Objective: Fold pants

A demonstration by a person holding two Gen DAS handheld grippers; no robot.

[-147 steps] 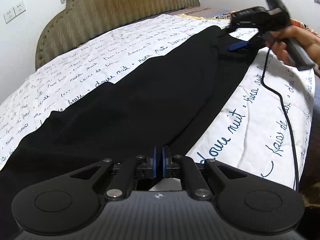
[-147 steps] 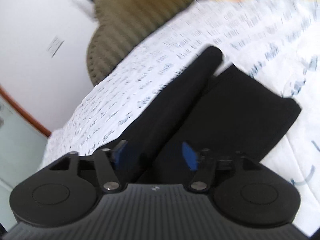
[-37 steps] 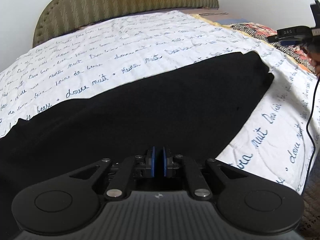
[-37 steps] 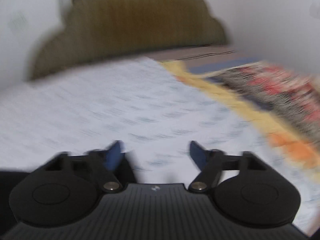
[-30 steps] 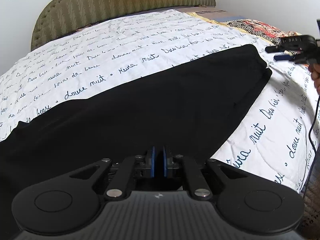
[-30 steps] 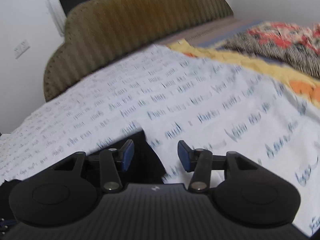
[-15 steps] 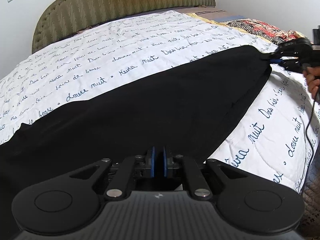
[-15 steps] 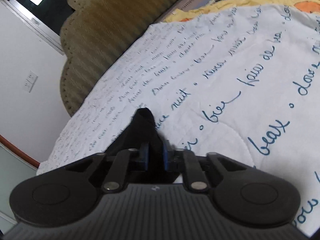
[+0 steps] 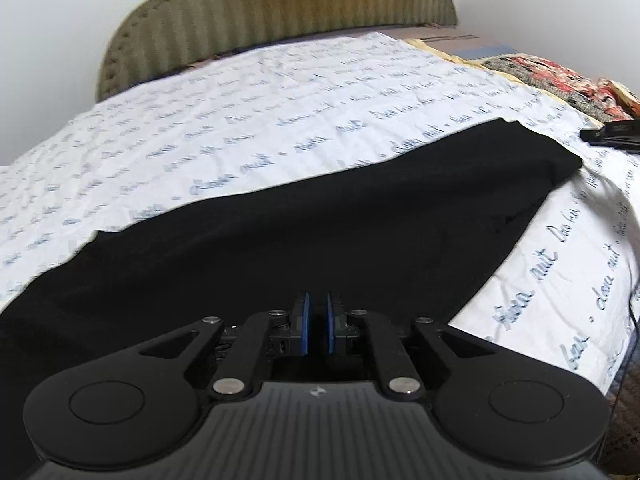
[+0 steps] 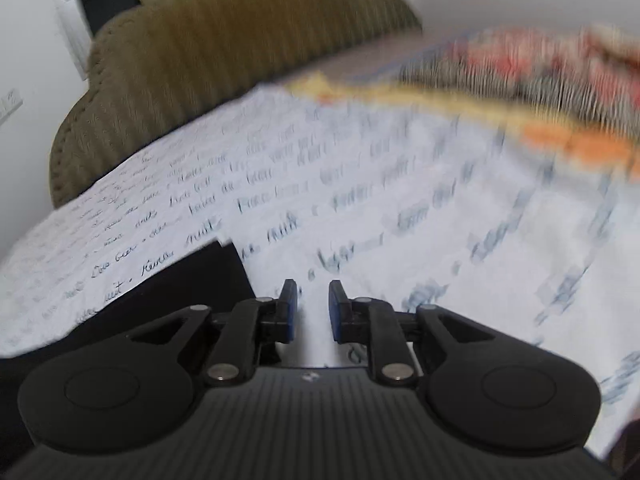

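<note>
Left tongs (image 9: 316,330) stay pinched on the near edge of the black pants (image 9: 320,232), lying across the bed (image 9: 280,92). Right tongs (image 10: 313,312) just let go of the far hem and are opening, empty, so that fold looks placed.
</note>
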